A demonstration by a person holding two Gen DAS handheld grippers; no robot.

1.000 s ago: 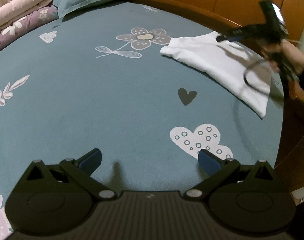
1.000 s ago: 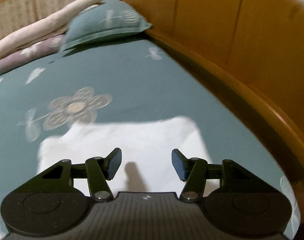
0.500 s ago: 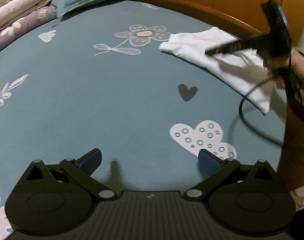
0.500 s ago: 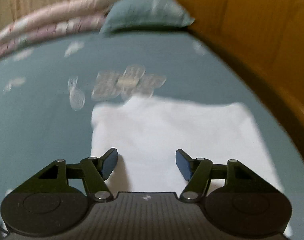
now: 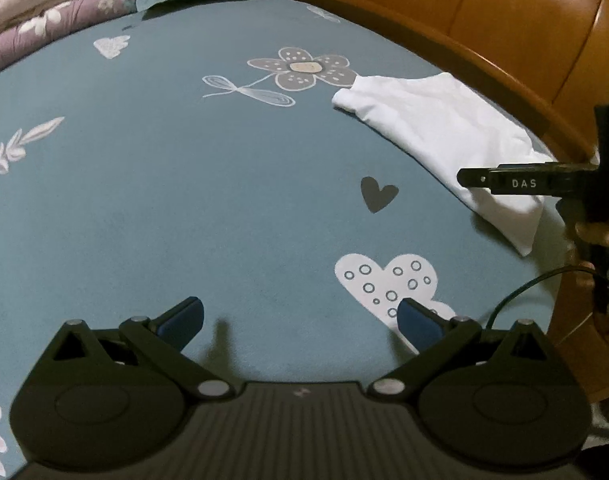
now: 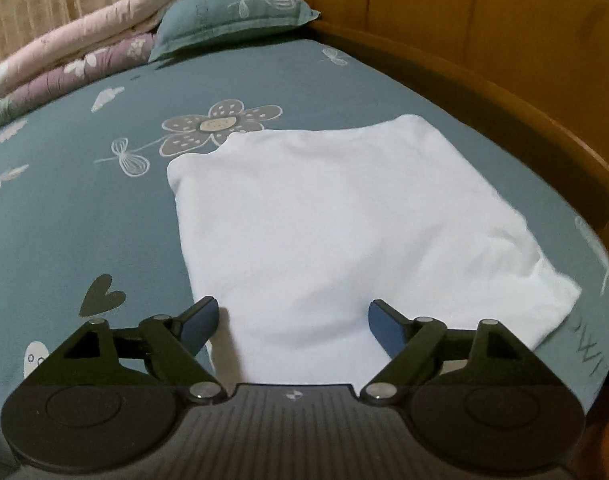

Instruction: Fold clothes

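Dim, sharp, strong fisheye edge warping

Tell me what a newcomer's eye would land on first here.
The folded white garment stands out, lying flat on the teal sheet near the wooden bed frame. The right gripper hangs over its near edge, jaws opening, nothing pinched. A grey flower print sits just beyond it.

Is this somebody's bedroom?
Most likely a bedroom. There is a bed with a teal flowered sheet, a matching pillow beside rolled quilts, and a wooden bed frame. A folded white garment lies on the sheet.
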